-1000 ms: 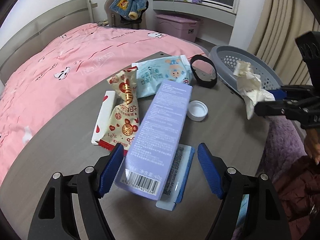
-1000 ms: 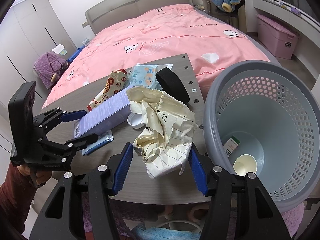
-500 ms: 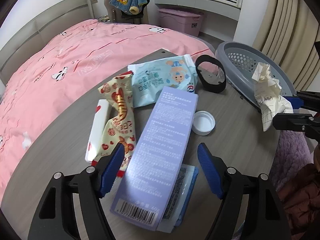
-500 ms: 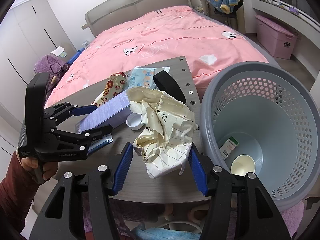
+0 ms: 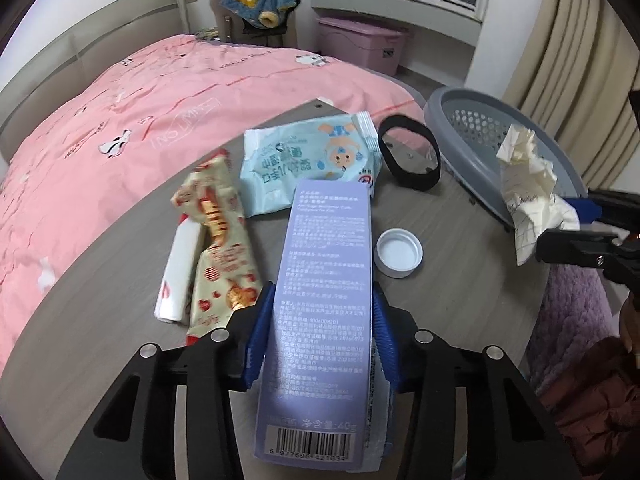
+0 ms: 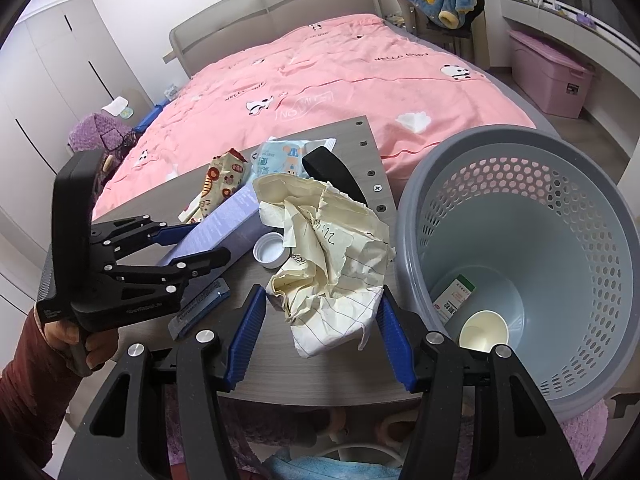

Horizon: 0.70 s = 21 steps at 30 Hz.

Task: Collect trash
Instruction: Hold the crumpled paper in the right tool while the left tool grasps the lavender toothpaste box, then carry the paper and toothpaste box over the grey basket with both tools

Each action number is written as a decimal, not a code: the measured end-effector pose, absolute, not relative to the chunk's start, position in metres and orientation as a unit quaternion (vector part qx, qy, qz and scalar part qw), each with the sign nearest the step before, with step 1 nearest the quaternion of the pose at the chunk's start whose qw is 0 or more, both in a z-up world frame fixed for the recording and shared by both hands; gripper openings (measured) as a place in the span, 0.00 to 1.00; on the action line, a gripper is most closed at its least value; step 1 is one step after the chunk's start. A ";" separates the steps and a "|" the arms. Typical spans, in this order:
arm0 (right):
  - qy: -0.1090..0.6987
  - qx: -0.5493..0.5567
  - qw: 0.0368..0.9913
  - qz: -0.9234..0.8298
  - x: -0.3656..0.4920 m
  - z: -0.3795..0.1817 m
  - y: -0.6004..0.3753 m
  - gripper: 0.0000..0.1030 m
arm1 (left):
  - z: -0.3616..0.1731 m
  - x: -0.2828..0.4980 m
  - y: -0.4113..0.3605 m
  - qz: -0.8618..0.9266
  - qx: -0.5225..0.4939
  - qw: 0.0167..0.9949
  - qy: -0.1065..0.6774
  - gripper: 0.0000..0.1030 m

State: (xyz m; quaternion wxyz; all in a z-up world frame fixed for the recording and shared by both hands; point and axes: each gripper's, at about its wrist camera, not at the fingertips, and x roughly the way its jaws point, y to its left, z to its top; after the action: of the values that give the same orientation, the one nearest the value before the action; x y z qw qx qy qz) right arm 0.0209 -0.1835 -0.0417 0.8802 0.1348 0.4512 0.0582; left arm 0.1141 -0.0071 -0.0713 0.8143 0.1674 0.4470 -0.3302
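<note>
A long purple box point(image 5: 326, 288) lies on the grey table point(image 5: 100, 320), over a flat blue packet point(image 6: 200, 312). My left gripper point(image 5: 322, 308) is closing its jaws around the box's near half, and both blue pads touch its sides. In the right wrist view the box point(image 6: 224, 224) sits between the left gripper's point(image 6: 200, 242) fingers. My right gripper point(image 6: 320, 320) is shut on a crumpled sheet of lined paper point(image 6: 332, 256), held above the table edge just left of the grey perforated basket point(image 6: 520, 216). The basket holds a small carton point(image 6: 456, 296) and a paper cup point(image 6: 483, 330).
On the table lie a white bottle cap point(image 5: 398, 252), a pale blue wipes pack point(image 5: 312, 160), a red-patterned snack wrapper point(image 5: 218, 248) with a white packet beside it, and a black band point(image 5: 408, 160). A pink bed point(image 5: 140, 120) stands beyond the table.
The left gripper's jaws have narrowed from wide apart to touching the purple box's sides. The right gripper and its paper have stayed put.
</note>
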 end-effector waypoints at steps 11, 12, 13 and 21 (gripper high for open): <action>0.446 0.135 0.882 0.064 0.018 -0.040 -0.182 0.53 | -0.035 0.086 0.019 -0.268 0.116 0.861 0.416 0.42; 0.445 0.135 0.883 0.064 0.018 -0.040 -0.183 0.53 | -0.032 0.084 0.022 -0.265 0.111 0.863 0.415 0.42; 0.444 0.136 0.883 0.064 0.017 -0.039 -0.183 0.53 | -0.029 0.082 0.023 -0.262 0.105 0.866 0.413 0.42; 0.431 0.145 0.889 0.053 0.008 -0.031 -0.198 0.53 | -0.003 0.059 0.010 -0.237 0.079 0.892 0.378 0.42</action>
State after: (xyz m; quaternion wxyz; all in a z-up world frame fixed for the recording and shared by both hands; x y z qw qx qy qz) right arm 0.0085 -0.1984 -0.0315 0.8889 0.1446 0.4314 0.0530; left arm 0.0588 0.0096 -0.0029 0.8918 0.0792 0.3775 -0.2365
